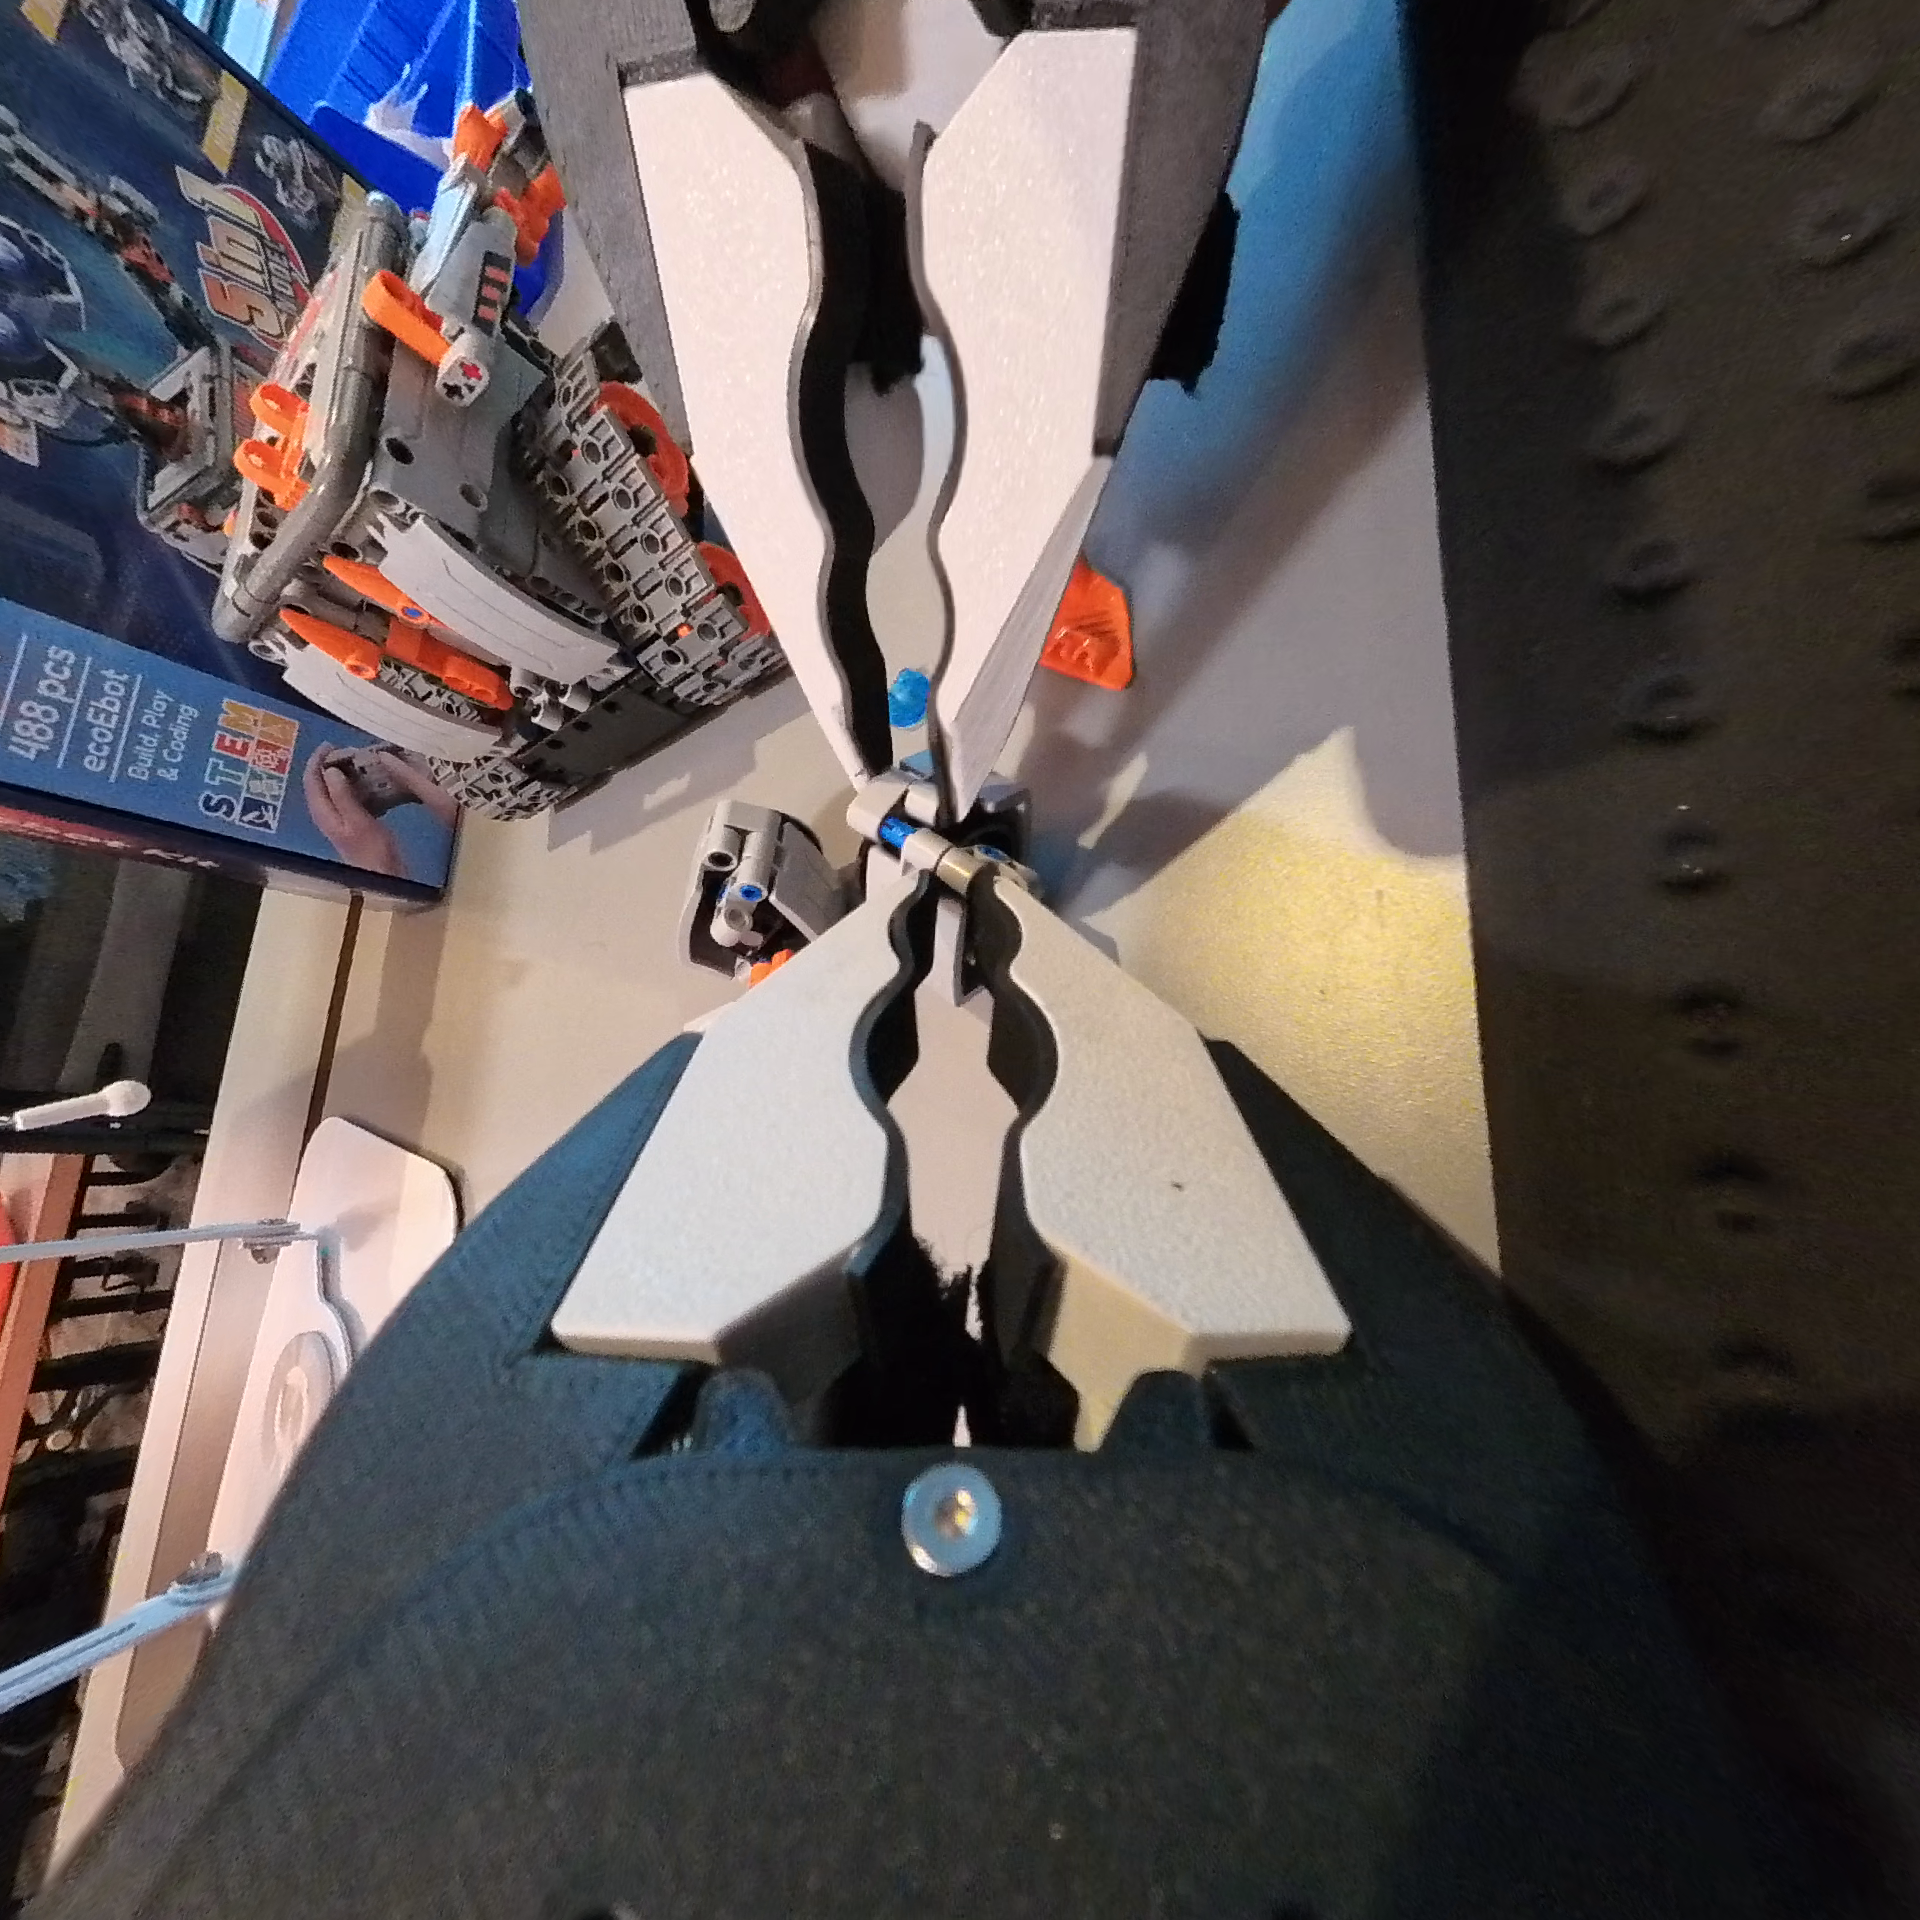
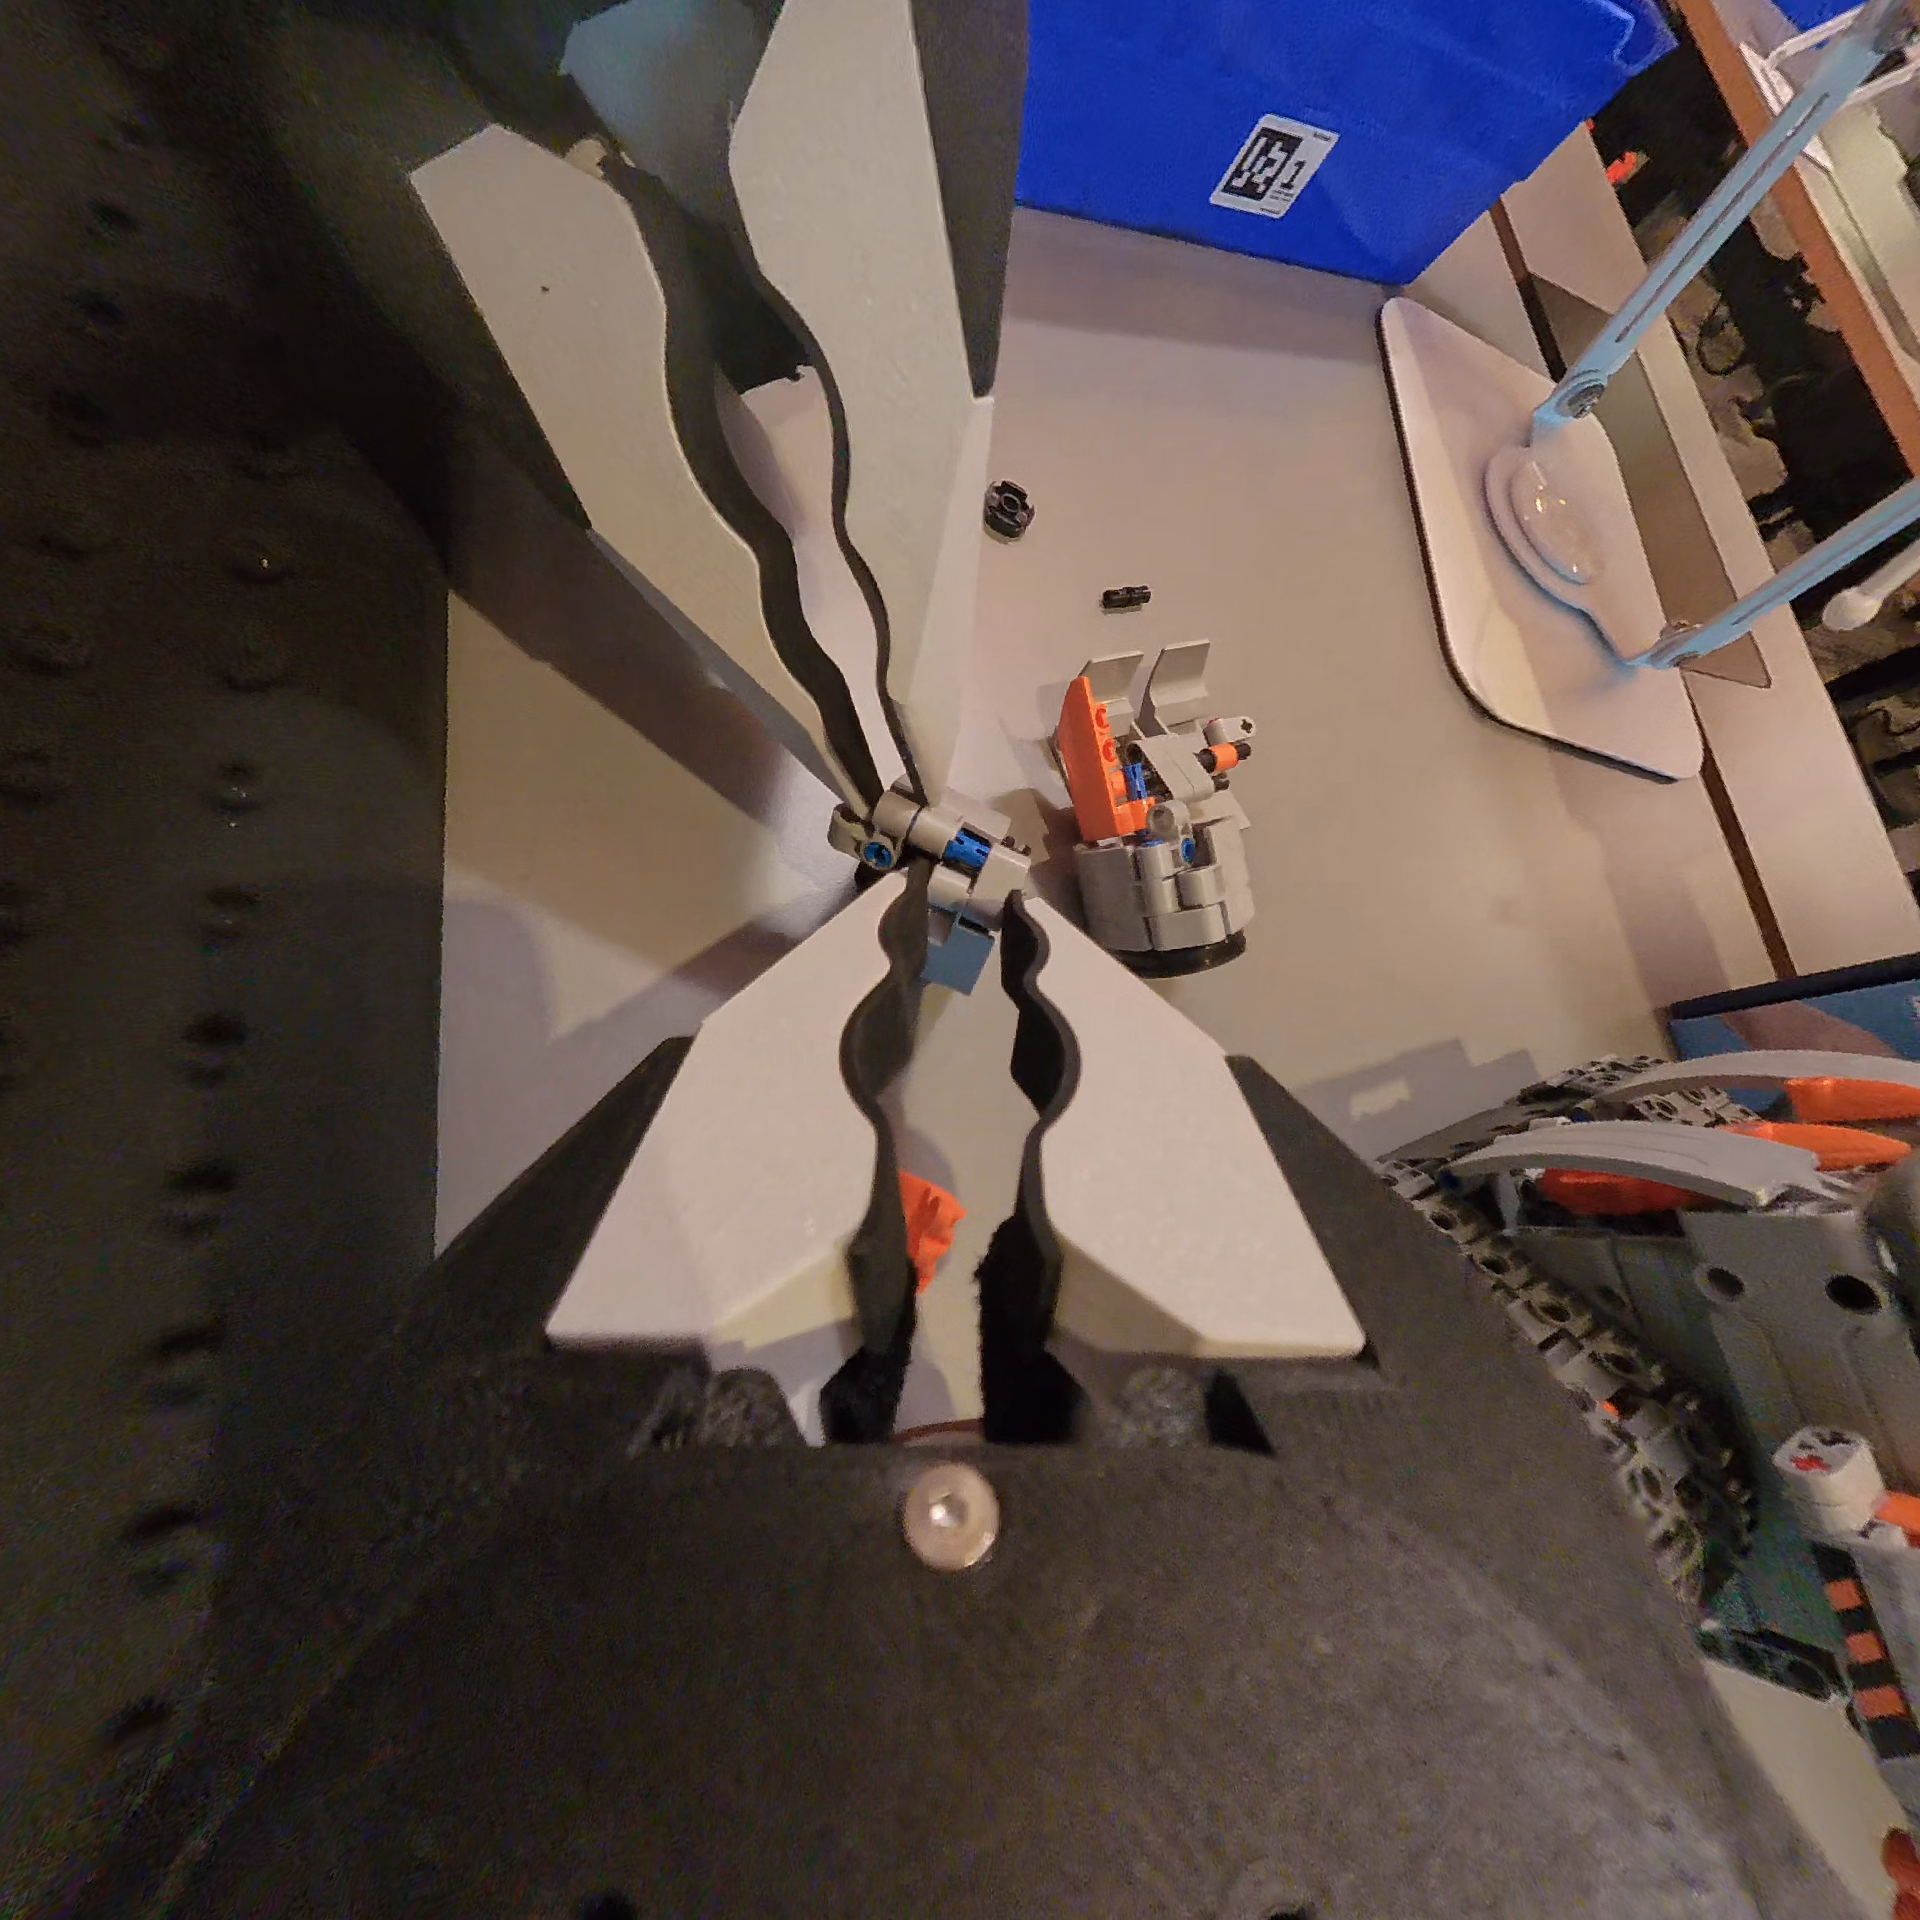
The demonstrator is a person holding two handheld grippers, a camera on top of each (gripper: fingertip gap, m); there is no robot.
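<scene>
Left wrist view: my left tool (image 1: 951,883) pinches one end of a small grey brick assembly (image 1: 935,831) above the bench (image 1: 1299,935); the right tool (image 1: 899,769) meets it from the far side. A big tracked model (image 1: 468,582) sits far left.

Right wrist view: my right tool (image 2: 961,914) is pressed onto the same assembly (image 2: 930,836). Only this view shows the small turret model (image 2: 1153,831) just right of it. I judge that pulling unevenly could snap the blue pin joint or drop pieces.

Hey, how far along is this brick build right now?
Done: the tracked model stands assembled by its box; a small grey-orange assembly stands apart. In hand: left gripper and right gripper both pinch a grey-blue connector piece. Unused: a black round piece and black pin lie on the table.
</scene>
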